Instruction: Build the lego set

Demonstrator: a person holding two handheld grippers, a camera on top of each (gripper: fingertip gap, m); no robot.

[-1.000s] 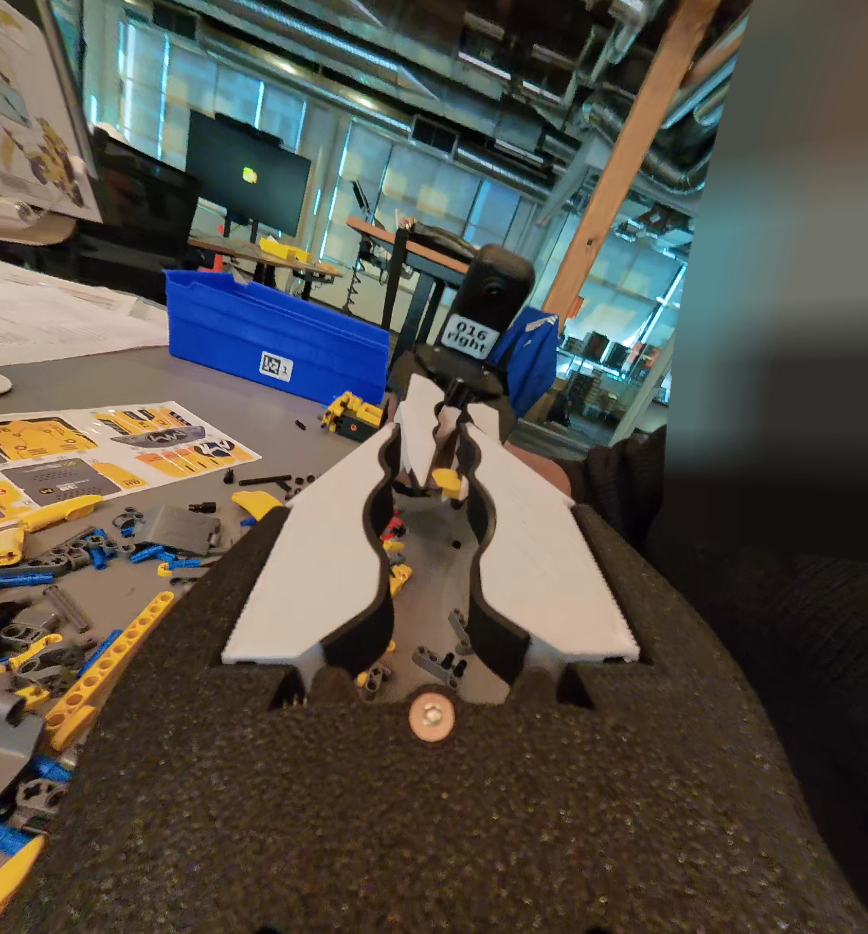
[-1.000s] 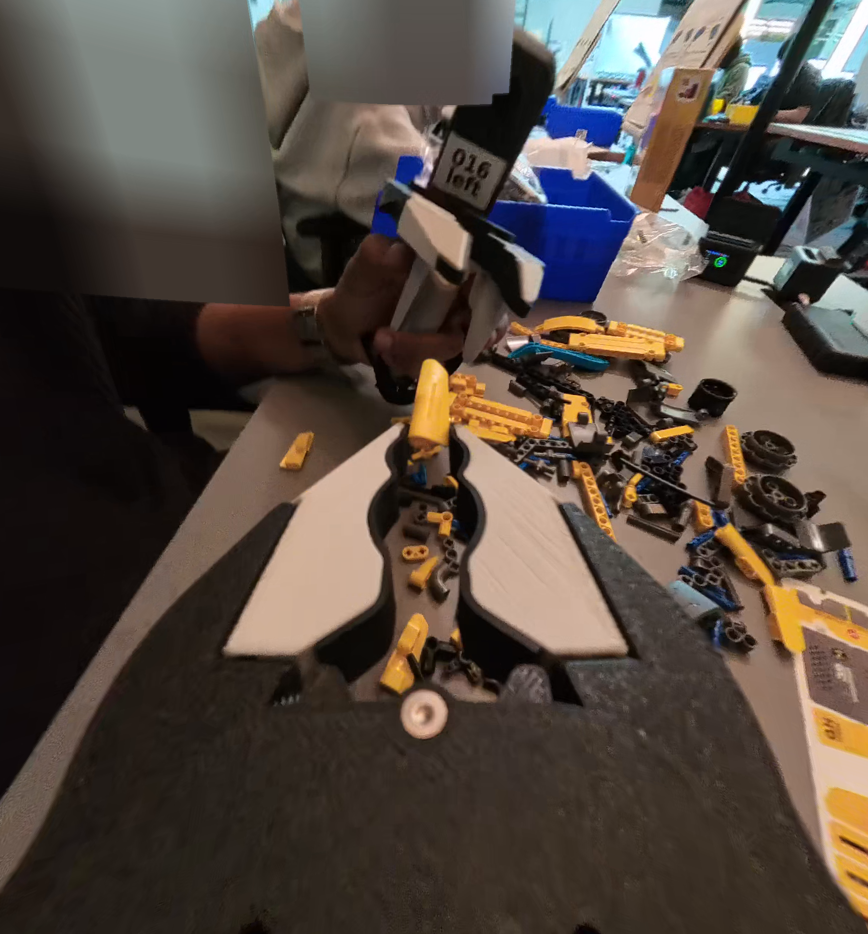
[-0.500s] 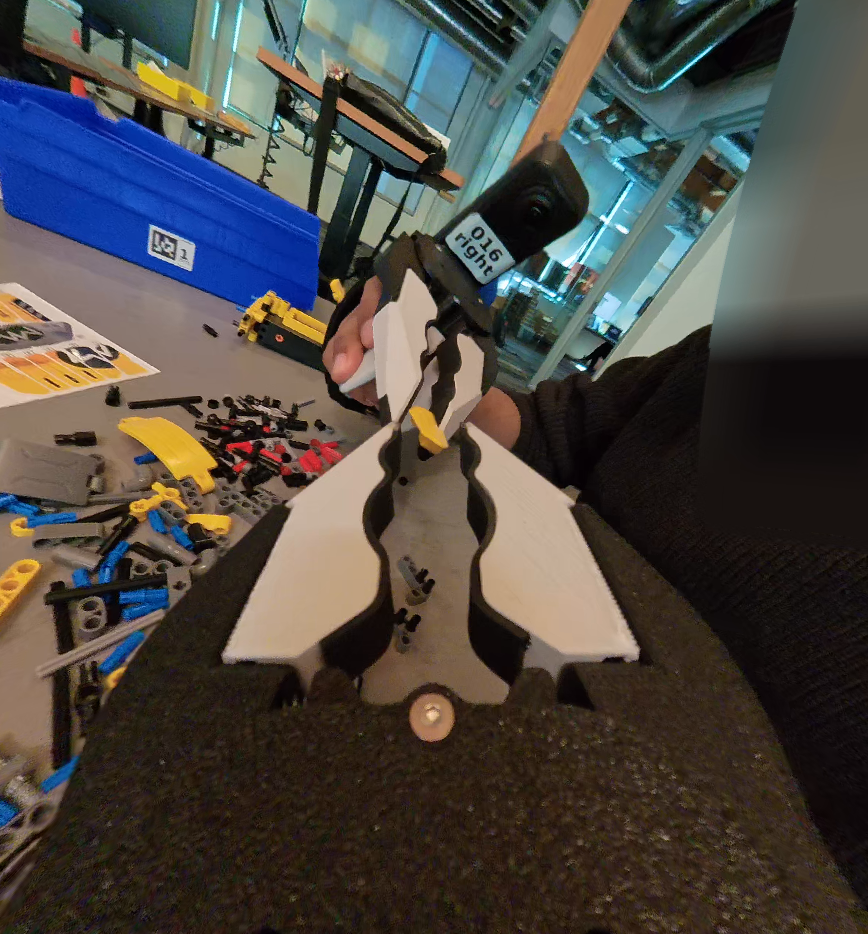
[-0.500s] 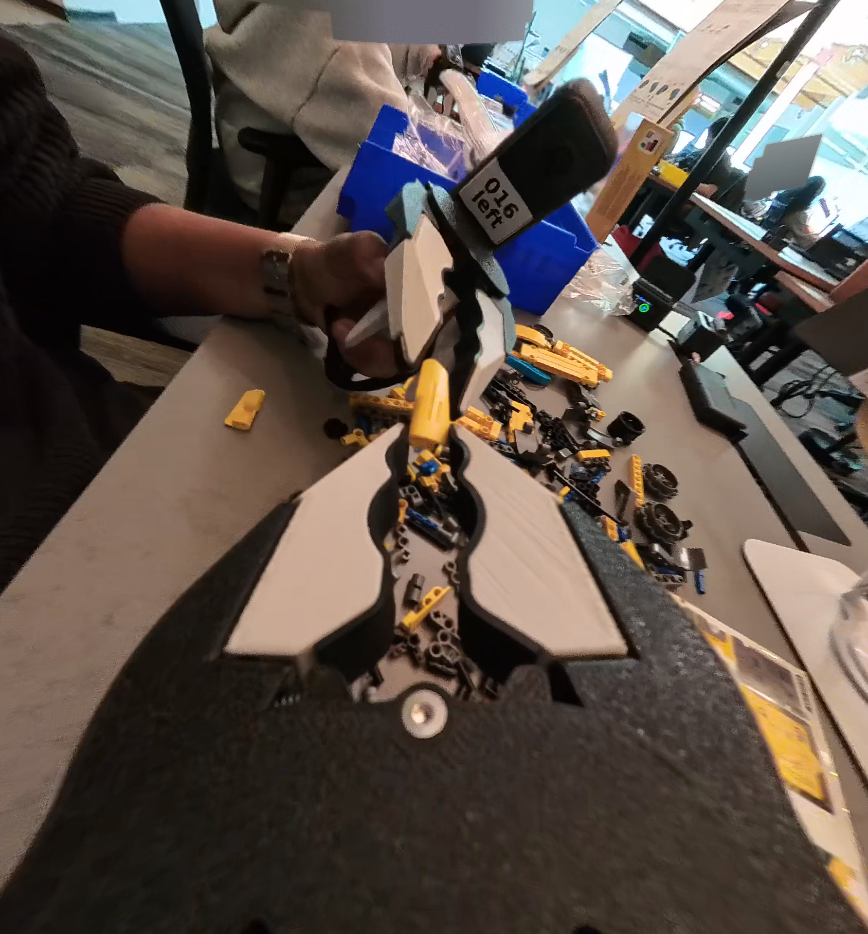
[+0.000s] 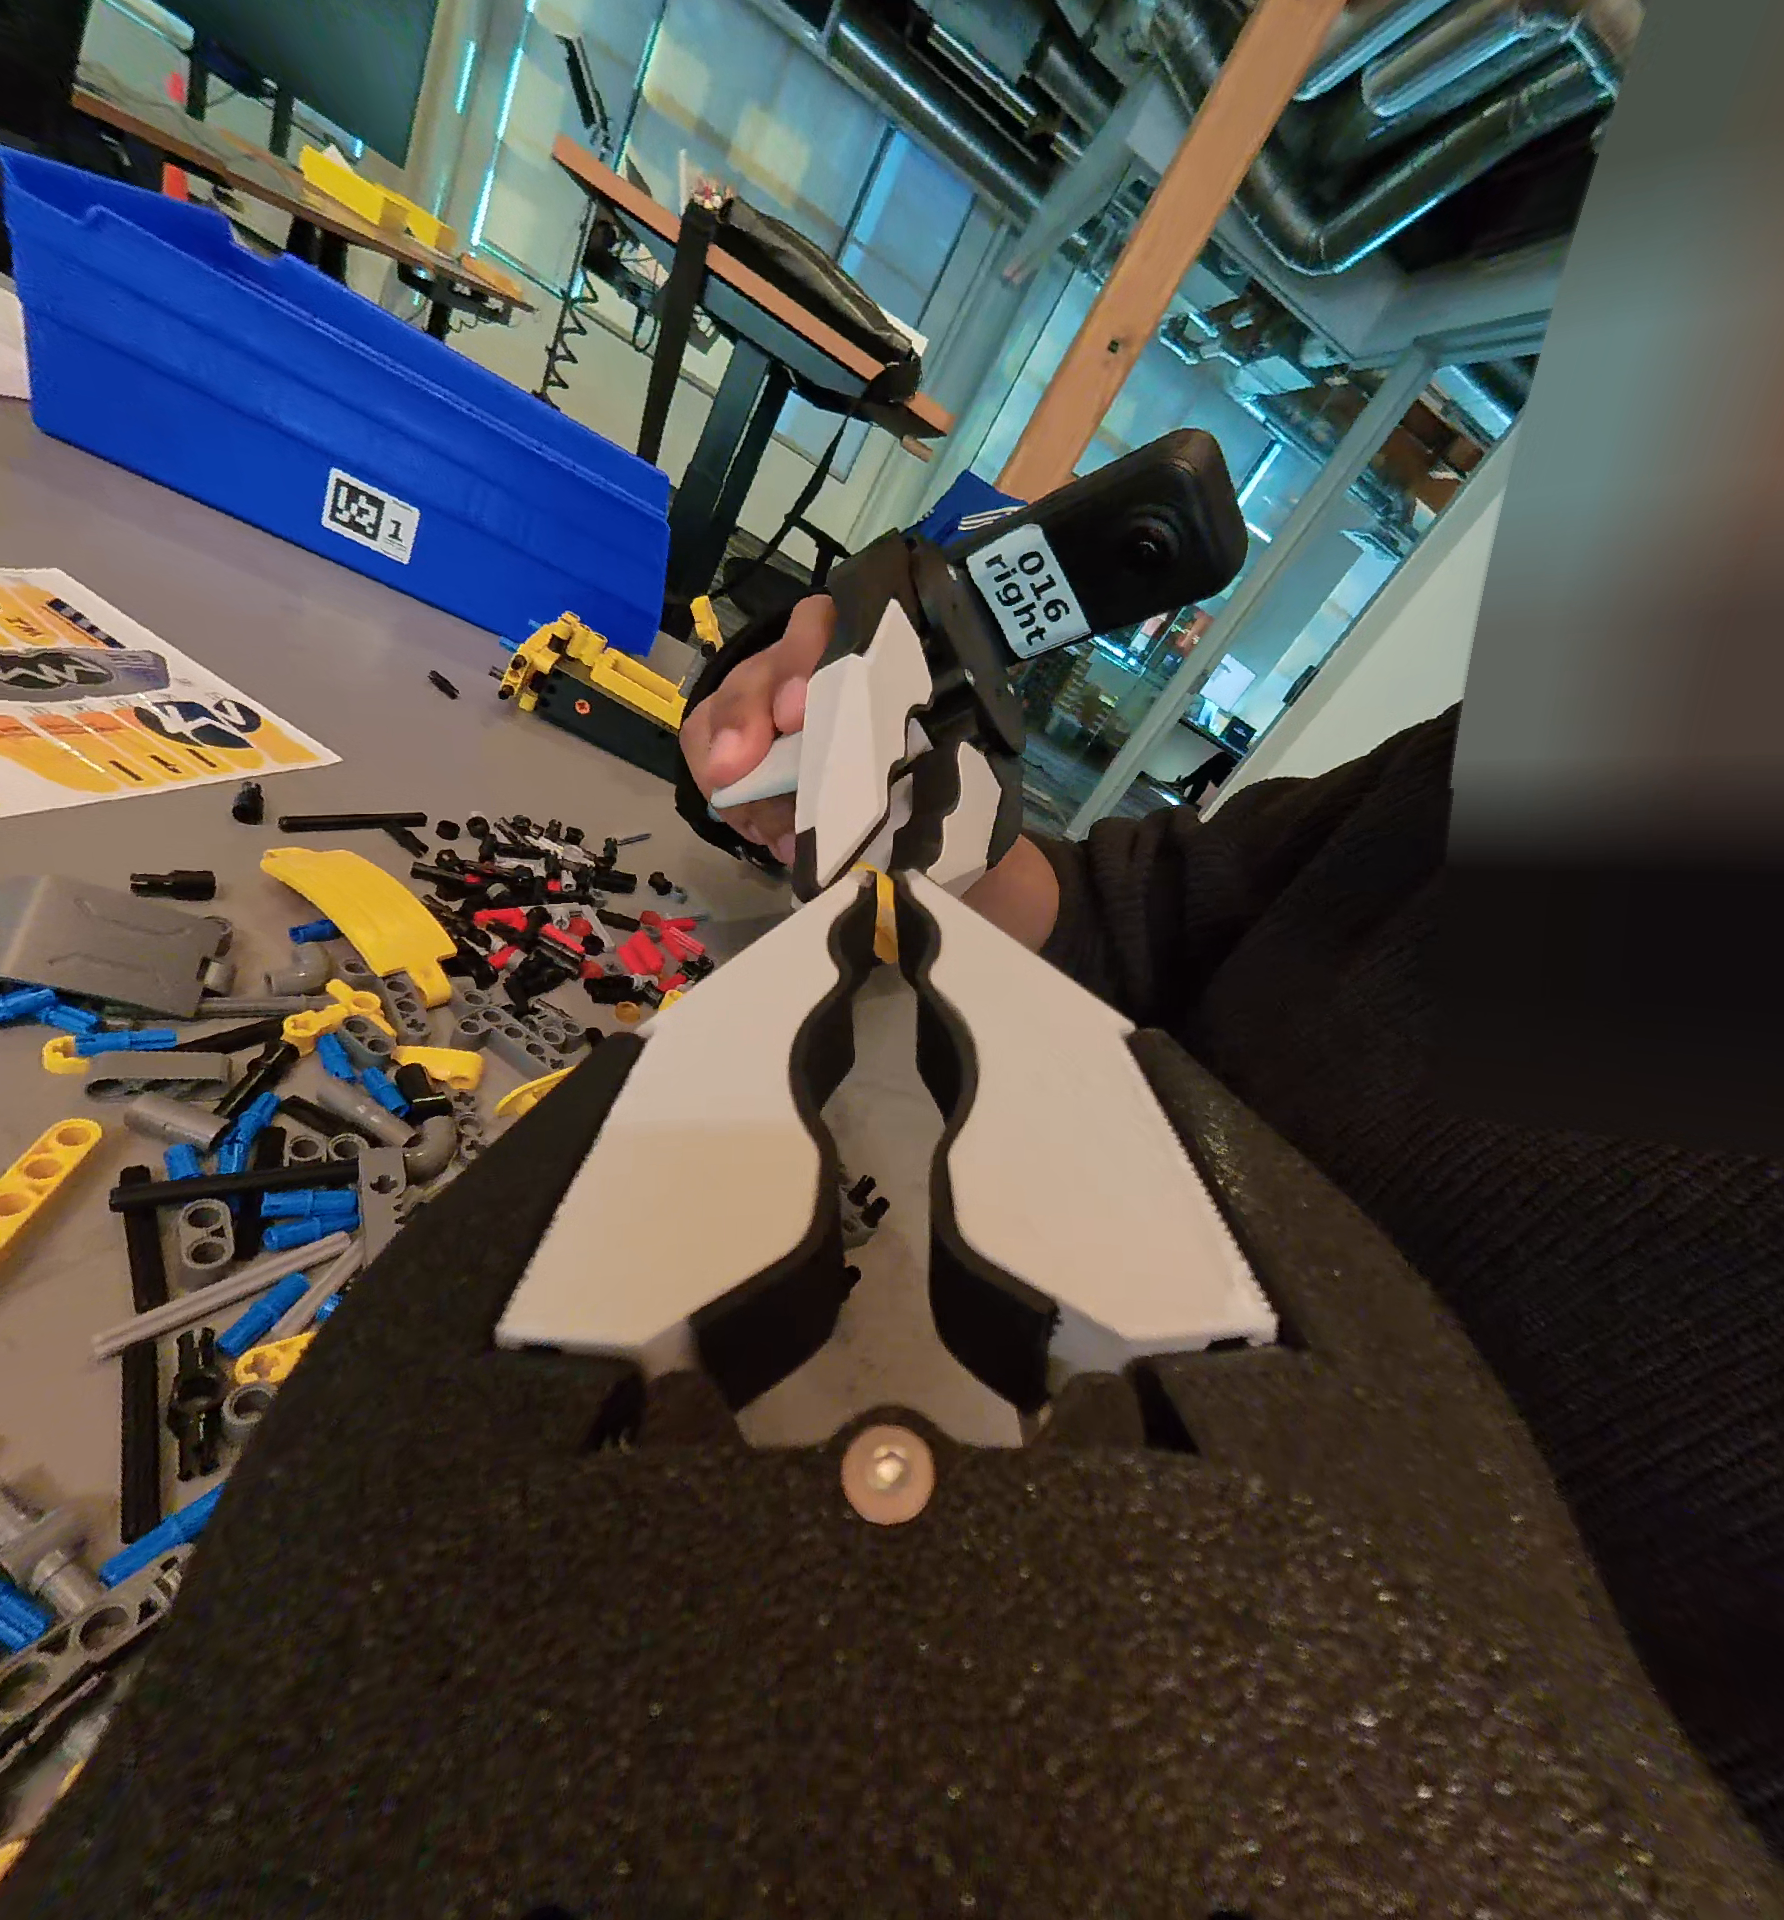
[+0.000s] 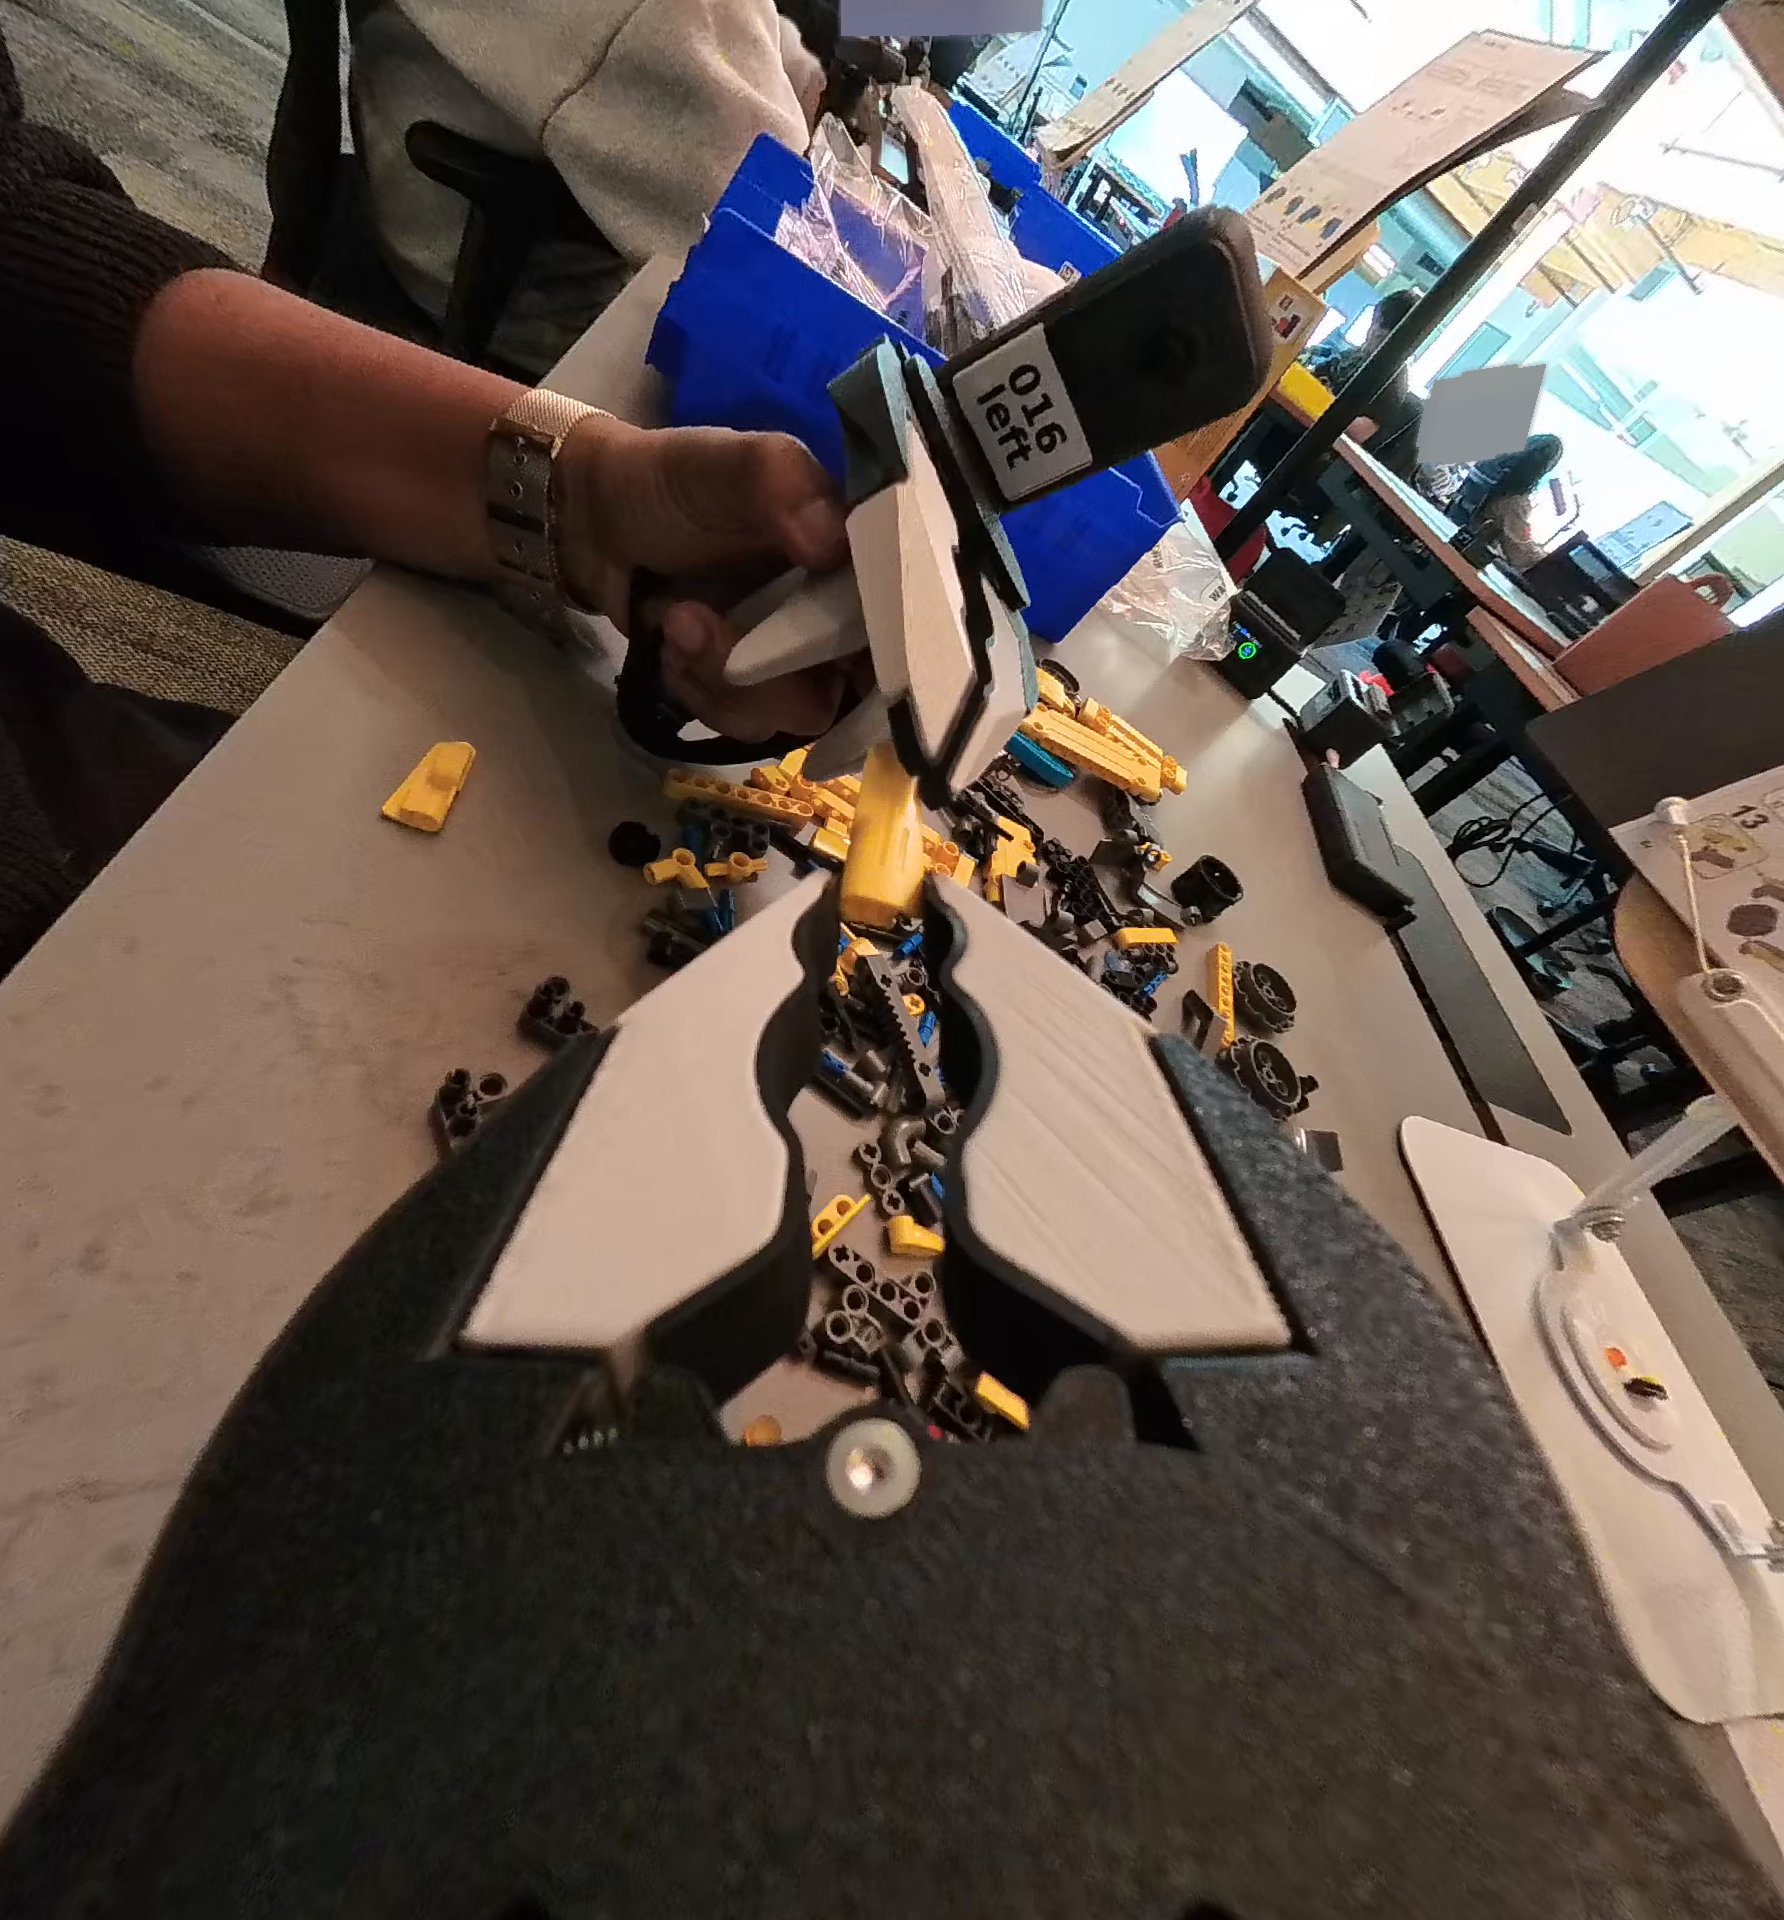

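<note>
A long yellow building-toy piece (image 6: 880, 847) is held above the grey table (image 6: 244, 1039). My right gripper (image 6: 880, 896) is shut on its near end. My left gripper (image 6: 903, 771) comes in from above, tilted, with its tips closed on the far end. In the left wrist view only a sliver of the yellow piece (image 5: 883, 920) shows, pinched in my left gripper (image 5: 880, 896), with the right gripper (image 5: 859, 871) tip to tip against it. A hand holds each gripper.
Loose yellow, blue, grey, black and red parts (image 5: 348, 1039) litter the table under both grippers. A blue bin (image 5: 327, 416), a sticker sheet (image 5: 88, 686) and a yellow-black part-built model (image 5: 597, 675) lie behind. Black wheels (image 6: 1262, 1039) and a white stand base (image 6: 1594, 1403) sit at the right.
The two grippers have come together tip to tip. My left gripper's fingers have closed from open onto the yellow piece, which the right gripper kept holding. Both views have tilted.
</note>
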